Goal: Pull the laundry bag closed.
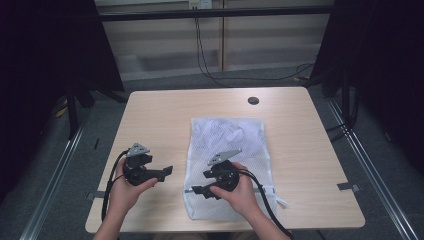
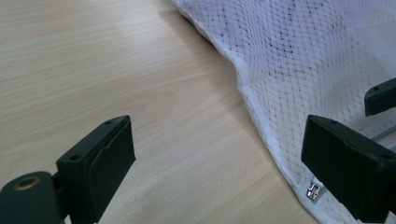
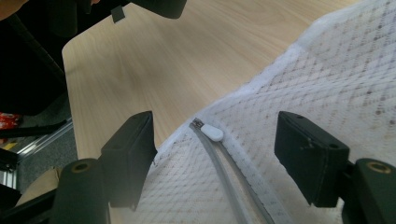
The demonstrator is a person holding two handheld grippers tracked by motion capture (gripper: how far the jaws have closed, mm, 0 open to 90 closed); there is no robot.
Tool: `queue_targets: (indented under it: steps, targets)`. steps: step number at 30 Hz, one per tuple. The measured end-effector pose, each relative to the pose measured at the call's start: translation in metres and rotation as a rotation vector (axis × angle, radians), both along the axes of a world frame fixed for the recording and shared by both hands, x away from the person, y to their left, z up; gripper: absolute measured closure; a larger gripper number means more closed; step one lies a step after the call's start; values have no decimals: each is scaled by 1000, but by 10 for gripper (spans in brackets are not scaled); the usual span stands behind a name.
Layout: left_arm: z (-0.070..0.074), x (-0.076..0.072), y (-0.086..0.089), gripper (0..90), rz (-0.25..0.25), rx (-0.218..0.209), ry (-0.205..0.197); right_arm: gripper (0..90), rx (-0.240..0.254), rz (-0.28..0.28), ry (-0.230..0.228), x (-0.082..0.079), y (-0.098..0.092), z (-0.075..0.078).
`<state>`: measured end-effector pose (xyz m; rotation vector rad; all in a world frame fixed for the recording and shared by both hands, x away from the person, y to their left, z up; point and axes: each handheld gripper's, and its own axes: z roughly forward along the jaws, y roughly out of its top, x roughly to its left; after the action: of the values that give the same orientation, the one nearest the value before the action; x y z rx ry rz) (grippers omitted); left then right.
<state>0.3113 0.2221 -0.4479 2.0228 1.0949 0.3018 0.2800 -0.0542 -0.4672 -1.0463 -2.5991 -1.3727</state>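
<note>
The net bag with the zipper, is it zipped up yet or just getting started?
Just getting started. The white mesh bag lies flat on the table with something white inside. The right gripper is open, its jaws either side of the zipper pull, not pinching it. The left gripper waits open beside the bag. Gripping and sliding the zipper remain.

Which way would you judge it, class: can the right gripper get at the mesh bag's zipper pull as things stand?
Probably yes: the right gripper is open, and the zipper pull lies uncovered on the mesh bag between its jaws.

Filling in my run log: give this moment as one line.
left gripper: open, over bare table | right gripper: open, astride zipper pull | mesh bag: flat
</note>
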Motion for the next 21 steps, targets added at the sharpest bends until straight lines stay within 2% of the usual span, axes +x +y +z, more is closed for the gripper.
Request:
queue_targets:
  steps: [17, 21]
  targets:
    - [0, -1, 0, 98, 4, -5, -2, 348, 3, -16, 38, 3, 12, -9]
    - [0, 0, 0, 98, 3, -4, 0, 396, -2, -18, 61, 3, 16, -14]
